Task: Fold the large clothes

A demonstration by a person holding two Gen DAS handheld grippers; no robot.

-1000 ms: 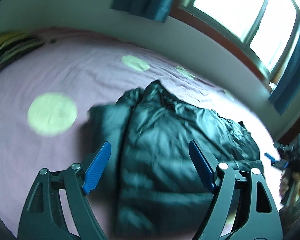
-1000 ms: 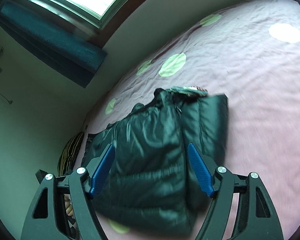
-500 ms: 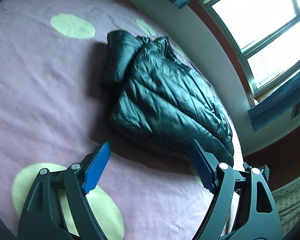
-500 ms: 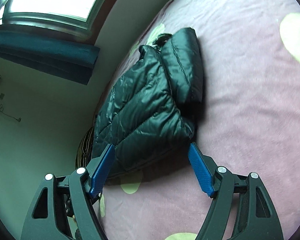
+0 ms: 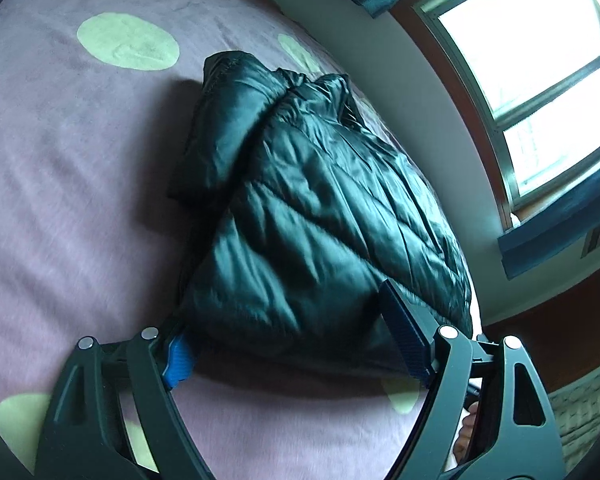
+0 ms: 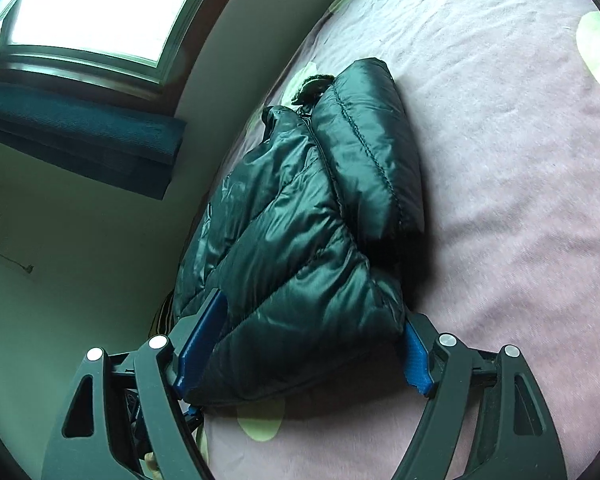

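Note:
A dark green puffer jacket (image 5: 312, 208) lies folded on a pink bedspread (image 5: 68, 184) with pale green dots. My left gripper (image 5: 284, 316) is open and straddles the jacket's near hem, its left blue pad (image 5: 178, 360) partly tucked under the edge. In the right wrist view the same jacket (image 6: 300, 240) fills the middle. My right gripper (image 6: 310, 312) straddles the near corner of the hem. Its jaws are opening, with the padded edge between them. A folded sleeve (image 6: 372, 152) lies along the jacket's side.
The bed (image 6: 500, 200) runs along a wall under a bright window (image 5: 532, 60) with a blue curtain (image 6: 80, 132). A striped cloth (image 6: 164, 316) shows past the bed's wall-side edge. Part of a hand (image 5: 468, 424) appears behind my left gripper's right finger.
Both grippers have come down and closer to the jacket. Its near hem, ahead of the fingertips half a second ago, now sits between both pairs of fingers. Both views have rolled.

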